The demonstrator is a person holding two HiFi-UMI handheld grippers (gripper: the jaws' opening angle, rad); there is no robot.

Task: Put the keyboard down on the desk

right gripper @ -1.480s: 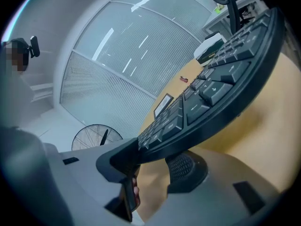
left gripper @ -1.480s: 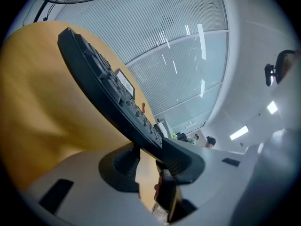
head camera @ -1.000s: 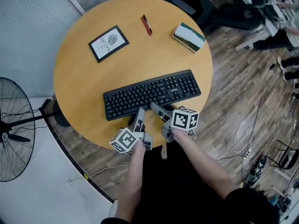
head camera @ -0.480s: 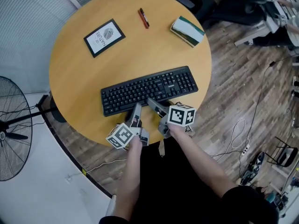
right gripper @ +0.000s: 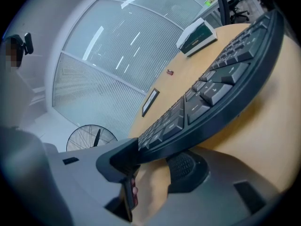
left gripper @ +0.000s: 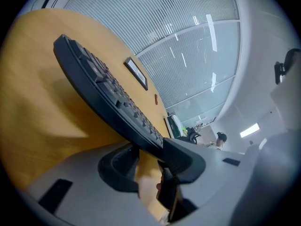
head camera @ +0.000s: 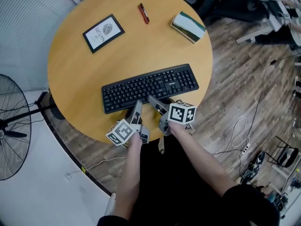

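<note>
Black full-size keyboard (head camera: 150, 86) sits over the near part of the round yellow wooden worktop (head camera: 70, 65), its near long edge lifted, shadow beneath. Left claw (head camera: 137, 108) clamps that edge. Right claw (head camera: 153, 100), just beside it, clamps it too.

Keyboard (head camera: 149, 87) at desk (head camera: 75, 74) near edge; pen (head camera: 144, 13), book (head camera: 188, 26) behind

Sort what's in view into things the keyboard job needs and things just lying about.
For the job: keyboard, round desk, left gripper and right gripper, both clamped on the keyboard's near edge.
Lying about: framed card, red pen and book on the desk; fan on the floor.
</note>
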